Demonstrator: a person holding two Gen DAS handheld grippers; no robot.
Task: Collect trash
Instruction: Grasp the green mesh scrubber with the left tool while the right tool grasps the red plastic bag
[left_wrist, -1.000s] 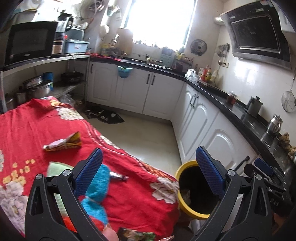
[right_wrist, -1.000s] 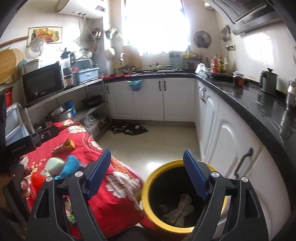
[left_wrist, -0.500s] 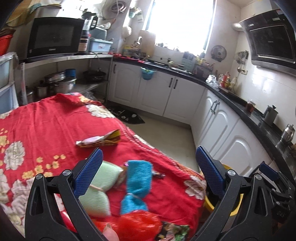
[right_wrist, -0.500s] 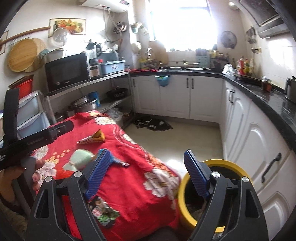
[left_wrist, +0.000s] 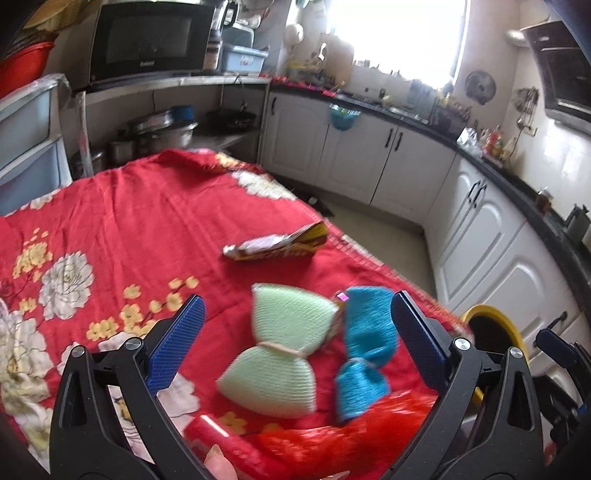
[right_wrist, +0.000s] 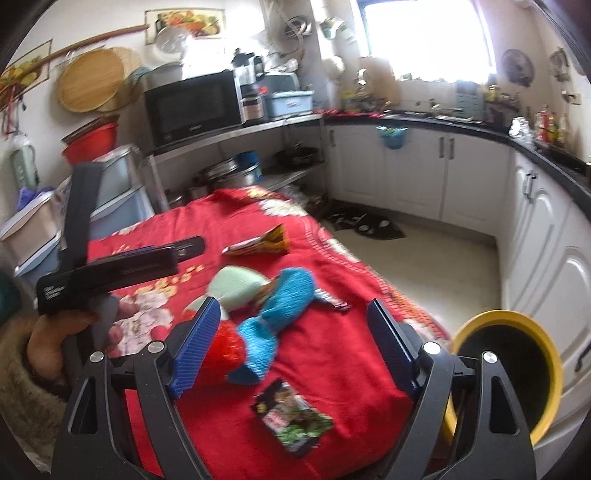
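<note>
Right gripper jaws wide apart, nothing held, above red cloth. Left gripper likewise spread and empty. Between left jaws: green sponge beside blue sponge. Dark wrapper near cloth edge; yellow wrapper farther back. Yellow-rimmed bin at right.

we see a pale green sponge between the left jaws | a blue sponge beside it, near the right-hand jaw | a microwave far beyond them | white cabinets well beyond the right jaws
</note>
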